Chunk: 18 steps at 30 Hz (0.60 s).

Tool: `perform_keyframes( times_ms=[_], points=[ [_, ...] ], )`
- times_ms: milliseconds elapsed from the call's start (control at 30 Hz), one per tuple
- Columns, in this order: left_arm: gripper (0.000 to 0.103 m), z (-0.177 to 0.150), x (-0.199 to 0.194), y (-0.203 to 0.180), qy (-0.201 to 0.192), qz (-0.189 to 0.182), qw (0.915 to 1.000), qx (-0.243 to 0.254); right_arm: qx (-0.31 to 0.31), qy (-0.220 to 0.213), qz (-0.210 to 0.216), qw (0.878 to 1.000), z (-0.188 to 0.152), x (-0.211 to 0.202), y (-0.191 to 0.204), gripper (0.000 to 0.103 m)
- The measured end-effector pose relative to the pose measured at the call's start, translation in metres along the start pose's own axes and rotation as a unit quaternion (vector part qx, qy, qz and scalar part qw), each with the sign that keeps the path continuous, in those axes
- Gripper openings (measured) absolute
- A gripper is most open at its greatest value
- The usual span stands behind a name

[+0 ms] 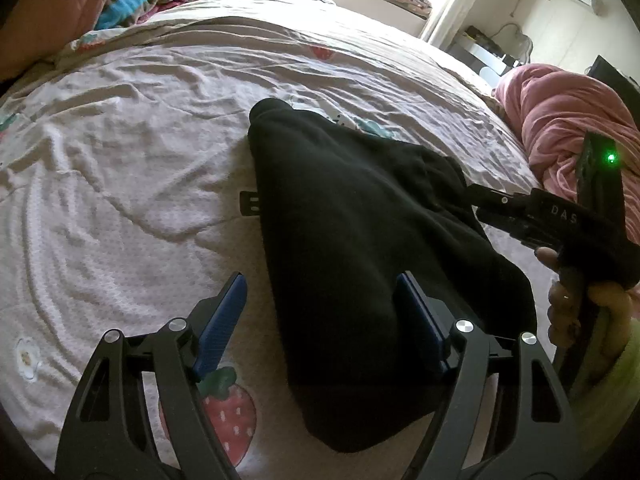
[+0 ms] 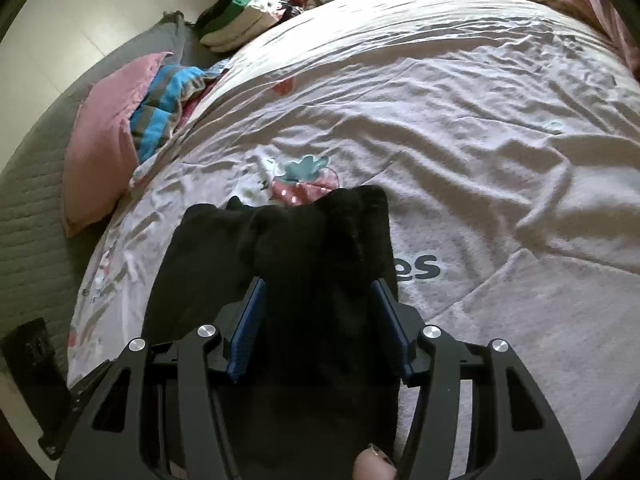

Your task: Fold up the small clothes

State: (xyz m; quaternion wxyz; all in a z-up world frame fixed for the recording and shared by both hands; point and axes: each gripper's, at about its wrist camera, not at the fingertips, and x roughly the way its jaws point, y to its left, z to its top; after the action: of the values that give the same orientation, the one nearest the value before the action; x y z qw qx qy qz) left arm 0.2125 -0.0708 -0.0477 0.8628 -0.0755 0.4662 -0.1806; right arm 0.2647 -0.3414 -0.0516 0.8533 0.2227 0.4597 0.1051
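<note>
A black garment point(image 1: 360, 240) lies folded into a long, narrow shape on the strawberry-print bed sheet point(image 1: 120, 140). My left gripper point(image 1: 322, 312) hovers open and wide over its near end. The left pad is over bare sheet and the right pad sits at the cloth. My right gripper point(image 1: 476, 198), held by a hand, has its tips at the garment's right edge. In the right wrist view the black garment point(image 2: 320, 248) fills the gap of the right gripper point(image 2: 320, 326). Its blue pads stand apart on either side and do not visibly squeeze the cloth. A thumb point(image 2: 374, 466) shows at the bottom.
A heaped pink blanket point(image 1: 560, 120) lies at the bed's right edge. A pink pillow point(image 2: 100, 140) and a blue striped blanket point(image 2: 168, 108) sit by the headboard side, with a pile of clothes point(image 2: 240, 20) beyond. A small black tab point(image 1: 250, 203) sticks out beside the garment.
</note>
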Motion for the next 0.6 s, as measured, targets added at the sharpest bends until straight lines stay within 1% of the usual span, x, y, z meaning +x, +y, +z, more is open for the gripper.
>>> perform_keyframes(
  times_ms=[67,200,233,267,300,400,467,533,600],
  points=[
    [0.07,-0.001,0.0,0.0,0.0,0.001,1.0,0.0,-0.005,0.018,-0.001,1.0,0.0,0.01,0.0,0.054],
    [0.07,-0.001,0.0,-0.002,0.0,0.003,1.0,-0.001,-0.028,0.017,-0.005,0.999,0.0,0.014,0.01,0.039],
    [0.07,-0.001,0.0,-0.003,0.0,0.003,1.0,0.001,-0.036,0.013,-0.003,0.999,0.0,0.012,0.012,0.029],
    [0.07,0.0,0.0,-0.004,0.0,0.003,1.0,0.002,-0.043,0.011,0.0,0.999,0.0,0.011,0.015,0.024],
    [0.07,0.0,0.0,-0.004,0.0,0.003,1.0,0.002,-0.053,0.007,-0.001,0.999,0.001,0.01,0.017,0.015],
    [0.07,0.0,-0.001,-0.009,0.001,0.002,1.0,0.007,-0.098,-0.015,-0.016,0.995,0.0,-0.002,0.028,0.012],
    [0.07,-0.001,-0.002,-0.012,0.001,-0.002,0.9999,0.011,-0.122,-0.04,-0.015,0.992,0.003,-0.017,0.034,0.011],
    [0.071,-0.001,-0.002,-0.014,-0.001,-0.007,0.9999,0.015,-0.128,-0.055,-0.013,0.99,0.009,-0.028,0.035,0.011],
    [0.072,-0.001,-0.001,-0.017,0.002,-0.009,0.9998,0.016,-0.129,-0.056,-0.025,0.99,0.016,-0.03,0.031,0.011]
  ],
)
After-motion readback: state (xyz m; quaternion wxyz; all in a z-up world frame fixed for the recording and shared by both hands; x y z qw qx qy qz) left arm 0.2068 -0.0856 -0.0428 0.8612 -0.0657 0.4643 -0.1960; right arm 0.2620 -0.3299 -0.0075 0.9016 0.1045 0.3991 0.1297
